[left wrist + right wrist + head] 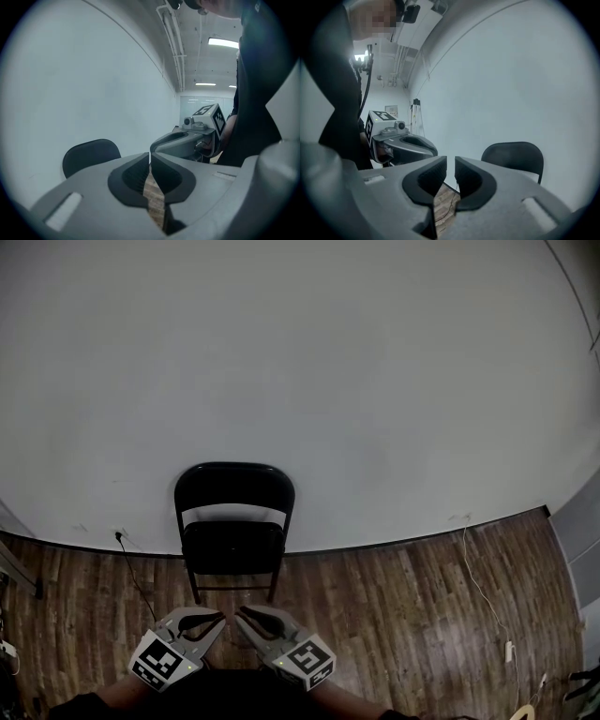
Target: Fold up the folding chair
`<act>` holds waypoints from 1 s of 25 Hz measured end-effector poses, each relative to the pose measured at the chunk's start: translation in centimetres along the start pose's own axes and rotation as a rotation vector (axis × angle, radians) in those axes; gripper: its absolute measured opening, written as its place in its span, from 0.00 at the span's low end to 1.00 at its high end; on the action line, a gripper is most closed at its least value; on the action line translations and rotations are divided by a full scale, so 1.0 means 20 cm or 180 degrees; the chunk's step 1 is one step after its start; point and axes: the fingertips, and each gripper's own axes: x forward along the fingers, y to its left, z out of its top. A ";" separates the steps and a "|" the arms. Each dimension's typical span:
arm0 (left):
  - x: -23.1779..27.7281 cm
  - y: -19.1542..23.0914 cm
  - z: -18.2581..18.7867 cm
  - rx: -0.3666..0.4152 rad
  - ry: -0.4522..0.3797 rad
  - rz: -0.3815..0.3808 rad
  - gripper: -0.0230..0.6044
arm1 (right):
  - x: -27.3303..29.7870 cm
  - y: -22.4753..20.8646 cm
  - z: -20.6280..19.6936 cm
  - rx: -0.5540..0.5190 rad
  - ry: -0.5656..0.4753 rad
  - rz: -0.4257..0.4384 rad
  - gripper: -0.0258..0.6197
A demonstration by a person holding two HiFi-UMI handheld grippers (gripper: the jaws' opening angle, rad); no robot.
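A black folding chair (234,521) stands unfolded on the wood floor with its back against the white wall, facing me. Its backrest also shows in the left gripper view (89,157) and in the right gripper view (513,157). My left gripper (221,617) and right gripper (240,611) hover side by side just in front of the chair, tips nearly meeting and apart from it. The left gripper (150,161) has its pads together with nothing between them. The right gripper (450,164) shows only a thin slit between empty pads.
A black cable (131,573) runs from the wall base left of the chair across the floor. A white cable (478,587) with an adapter (509,651) lies at the right. The white wall (300,381) rises right behind the chair.
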 end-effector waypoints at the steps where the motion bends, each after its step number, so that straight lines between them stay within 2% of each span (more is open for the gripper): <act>1: 0.01 0.00 0.01 -0.0070 -0.0069 0.0006 0.05 | -0.01 -0.01 0.01 0.0009 -0.0075 0.0019 0.10; 3: 0.01 0.00 0.03 -0.0246 -0.0169 0.0016 0.04 | -0.03 0.00 0.02 0.0003 -0.0166 0.0072 0.04; 8: 0.05 -0.05 -0.05 -0.0426 -0.0116 -0.0029 0.04 | -0.08 0.01 -0.04 0.0021 -0.0169 0.0121 0.04; 13: 0.10 -0.08 -0.10 -0.0481 -0.0046 -0.0101 0.04 | -0.08 -0.01 -0.14 0.0080 -0.0045 0.0102 0.04; 17: 0.10 -0.13 -0.06 -0.0400 -0.0076 -0.0161 0.04 | -0.12 0.00 -0.11 0.0013 -0.0137 0.0089 0.04; 25: 0.10 -0.14 -0.08 -0.0395 -0.0067 -0.0196 0.04 | -0.12 0.00 -0.13 0.0009 -0.0114 0.0060 0.04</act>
